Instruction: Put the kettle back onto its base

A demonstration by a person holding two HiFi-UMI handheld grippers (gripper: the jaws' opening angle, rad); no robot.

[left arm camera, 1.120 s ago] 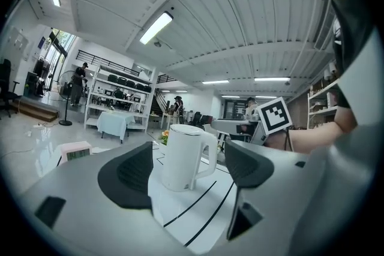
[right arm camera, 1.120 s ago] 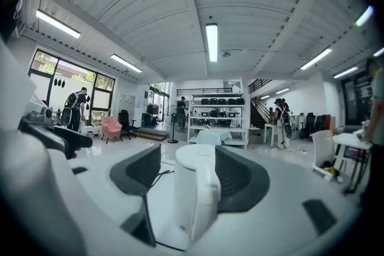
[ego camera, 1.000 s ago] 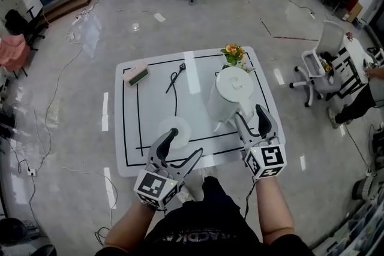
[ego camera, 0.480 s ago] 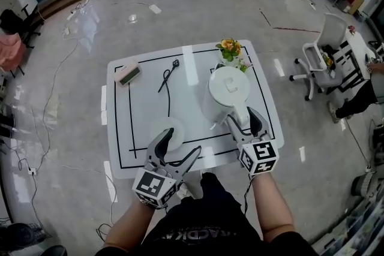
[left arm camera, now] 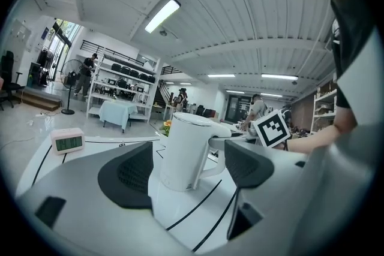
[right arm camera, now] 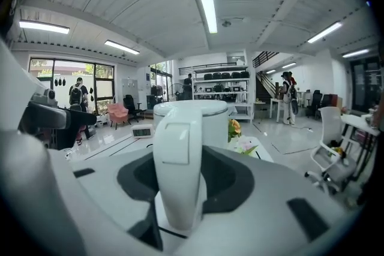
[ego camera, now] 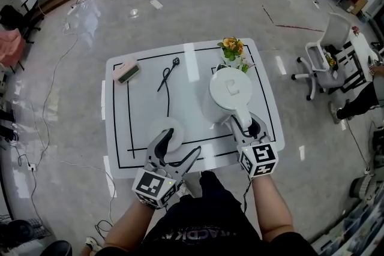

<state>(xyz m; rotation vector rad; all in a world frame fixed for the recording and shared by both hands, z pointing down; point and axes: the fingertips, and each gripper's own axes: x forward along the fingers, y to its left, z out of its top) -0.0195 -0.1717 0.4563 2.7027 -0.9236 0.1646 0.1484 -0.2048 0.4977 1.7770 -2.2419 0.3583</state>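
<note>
Lowered and tightened since a second ago, the right hand-held gripper (ego camera: 245,125) has just had its jaws drawn in around the handle (ego camera: 237,112) of the kettle (ego camera: 230,90).

Head view: the white kettle is seen standing on the bench (ego camera: 144,111), directly ahead of the right hand-held gripper, with its handle turned back toward it. The round base (ego camera: 178,127) is found well to the left of that hand-held gripper, under the tip of the left hand-held gripper (ego camera: 183,144), and a dark cord (ego camera: 167,90) is trailed away from it across the bench.

Left gripper view: the jaws are held wide apart and nothing is gripped. The base is glimpsed low in the gap, and the kettle is framed farther off, ahead and slightly right.

Right gripper view: the handle is shown upright between the dark pads (right arm camera: 231,183), which are closed onto its two sides, so the kettle is taken as gripped.

Handling, as judged: a rigid, smooth plastic body is expected, and possibly a slippery one. Its weight cannot be told, since water may be inside. The handle is the right place for the hold, preferably high up, because the body will hang forward of the jaws and may swing. The base looks light and could be nudged.
</note>
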